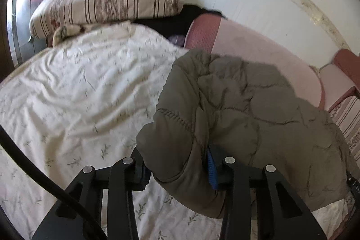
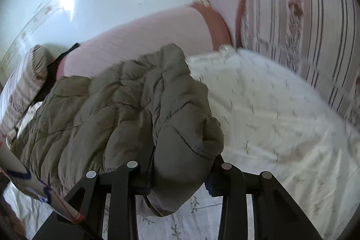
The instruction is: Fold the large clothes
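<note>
Floral bedsheet [image 1: 67,87] spread over bed. Olive quilted jacket [image 1: 236,109] held raised above sheet. Left gripper [image 1: 177,170] and right gripper [image 2: 180,174] each clamped on jacket edge. Fold judged mid-carry; matched lowering of edges required next.

Left gripper [image 1: 177,169]: jaws closed on a thick fold of jacket [image 1: 236,109]; blue pad of the right-hand finger [image 1: 211,170] pressed against the cloth; left-hand finger mostly hidden by it

Right gripper [image 2: 180,177]: jaws clamped on a bunched jacket edge; fabric bulges out between and below the fingers; both fingertips buried in it
</note>
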`<state>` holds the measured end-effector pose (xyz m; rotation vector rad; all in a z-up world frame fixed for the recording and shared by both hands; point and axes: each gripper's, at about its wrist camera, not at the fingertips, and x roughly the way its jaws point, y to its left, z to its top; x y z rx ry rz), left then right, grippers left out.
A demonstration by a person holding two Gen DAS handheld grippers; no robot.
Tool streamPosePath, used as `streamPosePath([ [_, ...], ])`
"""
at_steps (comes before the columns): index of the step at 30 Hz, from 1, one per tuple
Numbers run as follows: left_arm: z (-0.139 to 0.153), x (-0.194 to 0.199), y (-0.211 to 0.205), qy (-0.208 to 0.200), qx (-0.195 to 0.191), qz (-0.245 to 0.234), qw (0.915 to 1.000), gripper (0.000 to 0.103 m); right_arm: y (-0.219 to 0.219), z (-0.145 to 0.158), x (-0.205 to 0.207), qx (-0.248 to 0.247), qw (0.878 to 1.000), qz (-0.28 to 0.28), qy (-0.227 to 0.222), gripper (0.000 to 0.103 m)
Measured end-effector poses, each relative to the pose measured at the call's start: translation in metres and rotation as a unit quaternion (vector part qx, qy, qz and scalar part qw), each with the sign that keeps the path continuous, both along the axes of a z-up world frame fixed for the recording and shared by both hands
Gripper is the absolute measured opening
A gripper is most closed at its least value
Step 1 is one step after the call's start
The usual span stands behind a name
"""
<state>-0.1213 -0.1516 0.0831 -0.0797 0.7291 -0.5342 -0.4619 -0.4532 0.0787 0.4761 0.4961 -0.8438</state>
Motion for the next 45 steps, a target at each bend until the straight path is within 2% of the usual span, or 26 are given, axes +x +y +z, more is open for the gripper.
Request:
streamPosePath([
  [5, 0.017, -0.022, 0.029, 0.002, -0.011, -0.001, 0.9999, 0.038, 0.013, 0.015, -0.011, -0.022, 0.999, 0.024, -0.015, 0.036],
  [11, 0.016, -0.068, 0.069, 0.008, 0.000, 0.007, 0.9999, 0.038, 0.043, 0.017, -0.050, 0.006, 0.998, 0.049, -0.029, 0.036],
  [16, -0.007, -0.092, 0.101, 0.032, 0.008, 0.012, 0.9994, 0.041, 0.072, 0.000, -0.082, 0.038, 0.997, 0.056, -0.031, 0.036],
  [18, -0.020, -0.092, 0.106, 0.054, 0.015, 0.017, 0.9983, 0.044, 0.074, -0.016, -0.096, 0.068, 0.996, 0.053, -0.033, 0.036],
  [19, -0.026, -0.090, 0.107, 0.067, 0.018, 0.022, 0.9974, 0.051, 0.072, -0.025, -0.100, 0.085, 0.995, 0.051, -0.031, 0.037],
  [20, -0.031, -0.088, 0.108, 0.073, 0.021, 0.031, 0.9966, 0.061, 0.069, -0.033, -0.101, 0.101, 0.993, 0.047, -0.029, 0.039],
  [23, -0.038, -0.086, 0.111, 0.069, 0.037, 0.058, 0.9952, 0.077, 0.054, -0.056, -0.102, 0.151, 0.987, 0.042, -0.018, 0.050],
  [25, -0.033, -0.085, 0.118, 0.068, 0.034, 0.068, 0.9948, 0.078, 0.045, -0.063, -0.110, 0.190, 0.981, 0.039, -0.033, 0.058],
  [26, -0.030, -0.086, 0.123, 0.061, 0.031, 0.077, 0.9947, 0.080, 0.040, -0.064, -0.121, 0.214, 0.975, 0.031, -0.057, 0.064],
  [29, -0.022, -0.090, 0.139, 0.044, 0.019, 0.106, 0.9932, 0.083, 0.034, -0.061, -0.147, 0.241, 0.966, 0.011, -0.094, 0.072],
  [31, -0.015, -0.094, 0.143, 0.020, 0.032, 0.137, 0.9899, 0.083, 0.034, -0.059, -0.162, 0.247, 0.963, -0.003, -0.108, 0.072],
  [34, 0.000, -0.100, 0.141, -0.017, 0.029, 0.143, 0.9892, 0.083, 0.033, -0.056, -0.174, 0.239, 0.964, -0.031, -0.110, 0.072],
  [36, 0.008, -0.107, 0.128, -0.043, 0.036, 0.124, 0.9907, 0.083, 0.033, -0.049, -0.175, 0.222, 0.967, -0.048, -0.115, 0.070],
  [40, 0.023, -0.133, 0.074, -0.100, 0.051, 0.047, 0.9925, 0.083, 0.055, -0.018, -0.135, 0.119, 0.990, 0.011, -0.079, 0.059],
  [42, 0.023, -0.143, 0.047, -0.109, 0.057, 0.010, 0.9924, 0.083, 0.069, -0.008, -0.109, 0.080, 0.994, 0.051, -0.062, 0.055],
  [45, 0.017, -0.148, 0.006, -0.105, 0.071, -0.034, 0.9913, 0.083, 0.089, 0.001, -0.058, 0.033, 0.993, 0.108, -0.033, 0.047],
])
